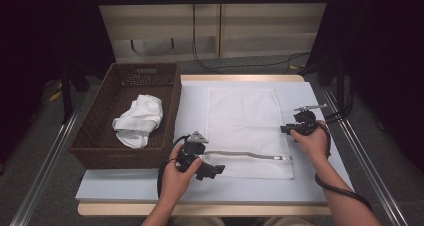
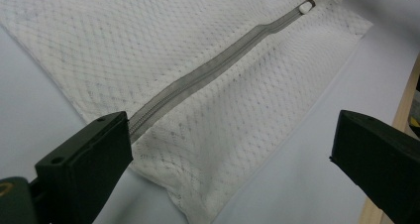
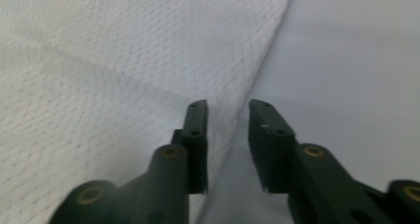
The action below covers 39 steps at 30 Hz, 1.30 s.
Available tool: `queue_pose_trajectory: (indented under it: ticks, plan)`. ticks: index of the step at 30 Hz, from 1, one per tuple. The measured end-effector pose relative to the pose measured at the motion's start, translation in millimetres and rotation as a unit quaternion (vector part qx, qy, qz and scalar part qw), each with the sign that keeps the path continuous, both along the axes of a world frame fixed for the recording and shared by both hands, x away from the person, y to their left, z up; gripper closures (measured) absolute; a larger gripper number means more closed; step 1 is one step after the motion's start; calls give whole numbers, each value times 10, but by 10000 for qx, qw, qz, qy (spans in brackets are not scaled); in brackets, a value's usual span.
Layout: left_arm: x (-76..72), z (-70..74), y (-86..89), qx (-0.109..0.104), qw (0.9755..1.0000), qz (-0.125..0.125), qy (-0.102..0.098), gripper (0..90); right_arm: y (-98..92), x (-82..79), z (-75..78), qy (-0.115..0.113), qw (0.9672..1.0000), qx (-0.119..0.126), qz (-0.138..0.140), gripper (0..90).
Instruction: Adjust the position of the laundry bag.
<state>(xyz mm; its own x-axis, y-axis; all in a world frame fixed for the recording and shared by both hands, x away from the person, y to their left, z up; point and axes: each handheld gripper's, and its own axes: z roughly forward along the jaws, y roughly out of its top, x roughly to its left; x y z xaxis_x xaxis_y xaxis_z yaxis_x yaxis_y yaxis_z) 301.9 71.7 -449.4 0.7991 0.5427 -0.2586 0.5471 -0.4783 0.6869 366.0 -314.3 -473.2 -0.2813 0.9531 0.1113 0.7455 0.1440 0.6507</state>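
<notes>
Right gripper view: right gripper (image 3: 228,110) parted, unclamped, straddling the mesh bag's (image 3: 99,85) edge.

Legible text, labels, brands, numbers, signs: none. Mesh laundry bag (image 1: 243,131), wicker basket (image 1: 95,141) and white table mat (image 1: 320,186) carry no readable marking; grippers' black jaws bear no lettering.

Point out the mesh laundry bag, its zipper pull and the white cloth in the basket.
mesh laundry bag (image 1: 241,116): high view, on the flat middle of its netting.
zipper pull (image 2: 306,7): left gripper view, on the white tab at the zipper's far end.
white cloth (image 1: 139,120): high view, on the middle of the crumpled bundle.
</notes>
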Motion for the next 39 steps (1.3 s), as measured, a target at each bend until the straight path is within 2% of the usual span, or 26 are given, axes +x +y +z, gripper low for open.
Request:
queue_pose_trajectory:
  ticks: [3,5,6,8,10,11,13,16,27,29,30,33,39]
  plan:
    - [9,-4,-8,-28,10000,-4,22,19,-12,-61,25,-62,9999,49,80,562]
    - [13,2,-10,-15,10000,-2,32,19,-12,-81,36,-67,9999,31,73,547]
    - [21,6,-22,5,10000,-20,44,19,-10,-136,63,-134,9998,14,137,487]
    - [21,2,-38,-12,10000,-5,32,19,-12,-193,80,-167,9996,44,202,437]
    - [22,3,-47,-5,10000,7,41,19,-10,-218,88,-203,9995,85,230,429]
    - [27,1,-64,8,10000,-24,38,19,3,-302,112,-249,9992,45,309,401]
    - [26,9,-85,37,9999,-57,79,19,1,-364,127,-300,9991,112,280,381]
    - [23,2,-117,15,10000,-70,39,19,1,-446,139,-323,9988,110,343,344]
    - [37,-11,-184,3,9999,-83,124,19,-3,-649,134,-334,9981,219,459,259]
    - [43,-7,-186,27,9998,-126,150,19,3,-698,146,-361,9981,186,467,252]
    - [45,-7,-203,-48,9998,-96,193,19,-6,-714,147,-419,9977,157,515,247]
    - [50,-1,-213,-43,9997,-113,196,19,-2,-756,153,-392,9977,189,516,235]
    - [56,11,-329,-88,9996,-160,220,19,28,-888,138,-488,9969,130,600,232]
